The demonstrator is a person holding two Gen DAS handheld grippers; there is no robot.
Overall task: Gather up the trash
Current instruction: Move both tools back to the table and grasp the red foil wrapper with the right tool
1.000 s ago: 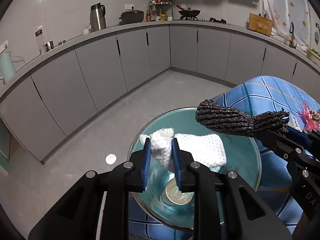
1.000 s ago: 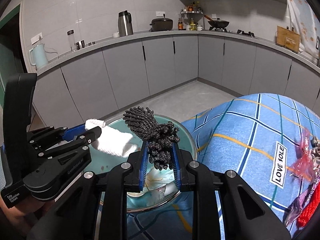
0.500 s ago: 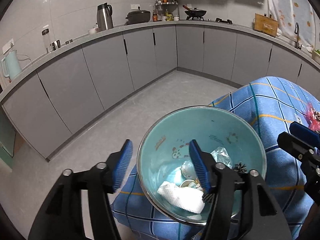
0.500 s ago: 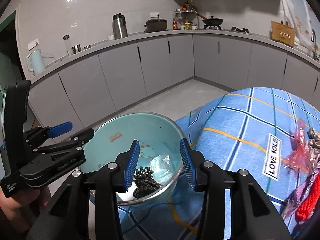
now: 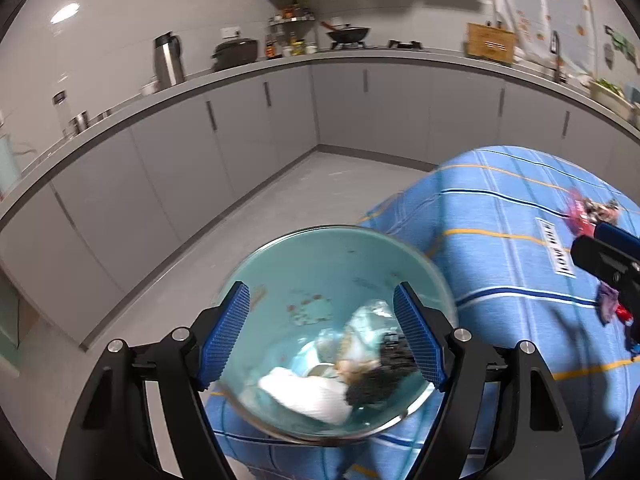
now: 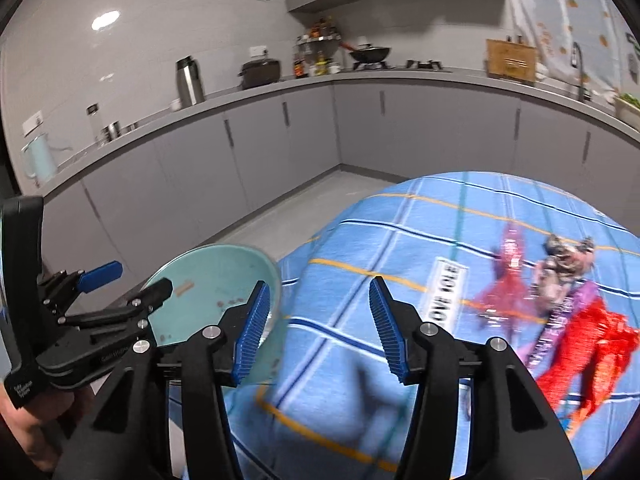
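Both tools, left tool [image 5: 322, 336] and right tool [image 6: 316, 326], are spread apart, holding nothing; trash lies in the teal bowl [image 5: 320, 252].

round teal glass bowl [image 5: 320, 264] seen at edge of blue checked tablecloth [image 5: 500, 240] | white knitted cloth [image 5: 308, 394] and black knobbly wad [image 5: 380, 380] seen lying inside bowl | left gripper [image 5: 322, 338] held spread above bowl, empty | right gripper's black tip [image 5: 604, 258] seen right of bowl

black plastic left gripper [image 5: 322, 336] and right gripper [image 6: 316, 328], ribbed blue fingers [image 5: 226, 332], silver screws.
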